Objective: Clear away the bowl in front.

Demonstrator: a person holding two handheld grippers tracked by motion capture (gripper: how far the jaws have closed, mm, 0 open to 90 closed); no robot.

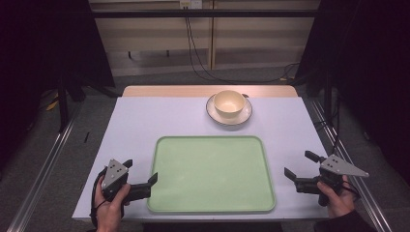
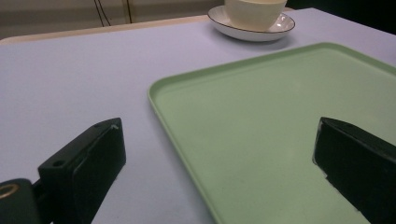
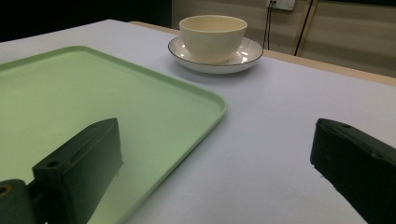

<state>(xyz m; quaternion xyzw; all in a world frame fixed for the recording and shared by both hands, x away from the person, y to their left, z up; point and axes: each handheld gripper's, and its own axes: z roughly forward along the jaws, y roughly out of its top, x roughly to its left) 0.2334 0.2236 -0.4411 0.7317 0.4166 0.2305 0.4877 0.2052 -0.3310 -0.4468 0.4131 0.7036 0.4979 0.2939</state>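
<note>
A cream bowl (image 1: 229,103) stands on a white plate with a dark rim (image 1: 212,112) at the far middle of the table. In front of it lies an empty light green tray (image 1: 211,173). My left gripper (image 1: 140,171) rests at the tray's near left corner, open, with one jaw over the tray's edge. My right gripper (image 1: 301,164) sits to the right of the tray, open and holding nothing. In the left gripper view the bowl (image 2: 255,13) and plate (image 2: 285,24) are far off, beyond the tray (image 2: 261,130). The right gripper view shows the bowl (image 3: 212,36), plate (image 3: 247,55) and tray (image 3: 93,93) ahead.
The tabletop (image 1: 145,121) is pale lilac with a wooden strip (image 1: 169,90) along the far edge. Metal rails (image 1: 43,169) run along both sides, and cables (image 1: 198,58) hang down the wall behind.
</note>
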